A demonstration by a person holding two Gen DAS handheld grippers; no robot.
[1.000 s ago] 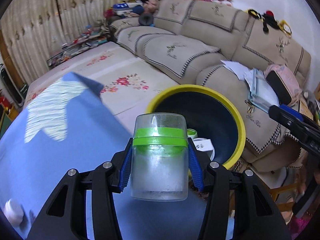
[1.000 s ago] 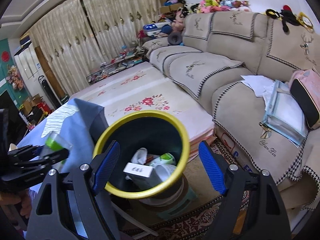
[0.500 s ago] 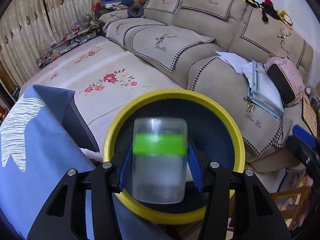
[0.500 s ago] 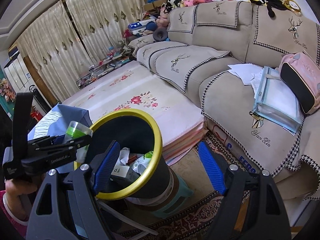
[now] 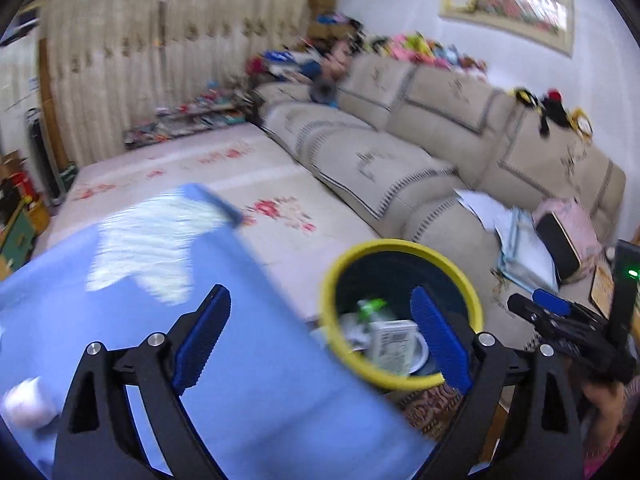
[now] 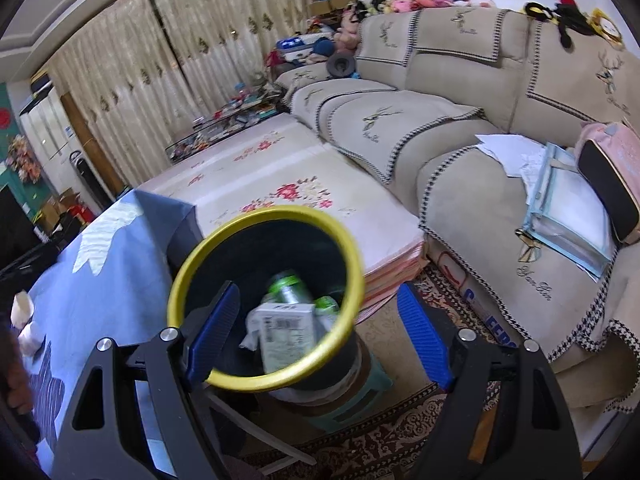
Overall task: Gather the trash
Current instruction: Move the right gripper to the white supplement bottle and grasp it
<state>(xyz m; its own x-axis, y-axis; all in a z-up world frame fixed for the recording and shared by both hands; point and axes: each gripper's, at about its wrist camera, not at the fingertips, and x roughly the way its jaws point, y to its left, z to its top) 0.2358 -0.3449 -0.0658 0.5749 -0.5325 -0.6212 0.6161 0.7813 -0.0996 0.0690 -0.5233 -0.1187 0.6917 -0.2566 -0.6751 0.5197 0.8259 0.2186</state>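
Now both grippers tilt downward, left gripper (image 5: 320, 336) jaws opening empty, right gripper (image 6: 316, 334) spread.

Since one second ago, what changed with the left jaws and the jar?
The left gripper let go of the green-banded jar: its jaws are opening, nothing between them. The jar now lies in the yellow-rimmed bin by a white carton, and the left view has pulled back from the bin. Unchanged: right gripper open, empty, near the bin.
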